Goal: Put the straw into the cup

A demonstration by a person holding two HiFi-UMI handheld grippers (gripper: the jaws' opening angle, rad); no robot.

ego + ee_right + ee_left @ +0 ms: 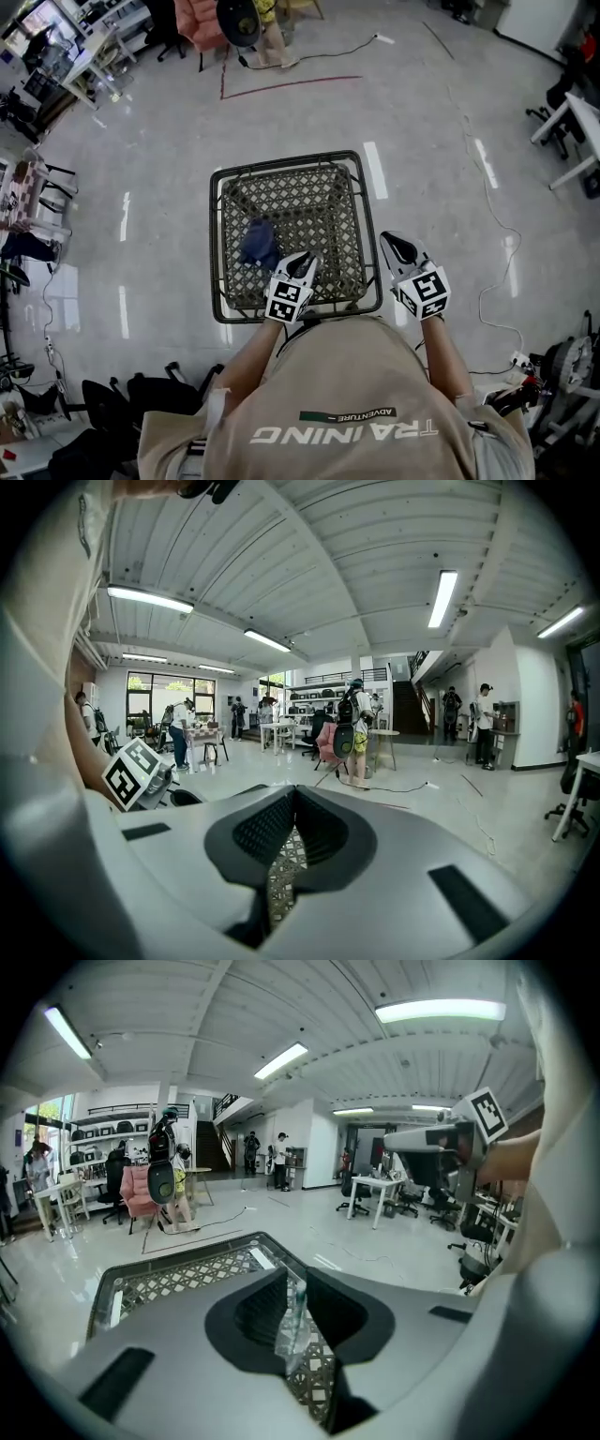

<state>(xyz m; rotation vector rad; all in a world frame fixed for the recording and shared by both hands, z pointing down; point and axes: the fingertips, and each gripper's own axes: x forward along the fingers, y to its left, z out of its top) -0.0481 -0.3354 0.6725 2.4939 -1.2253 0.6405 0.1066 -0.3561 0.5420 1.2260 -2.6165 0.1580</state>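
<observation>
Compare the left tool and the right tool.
The left tool grips a wrapped straw; the right tool is closed on nothing. The left tool is over the mesh table; the right tool is just off its right edge. Both are the same grey design.

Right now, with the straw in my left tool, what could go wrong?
The left tool pinches the straw only by its upper end, inside a loose clear wrapper, so it could slip out. The table top is open lattice, so a dropped straw might fall through. No cup shows clearly, and the blue object is hard to identify.
</observation>
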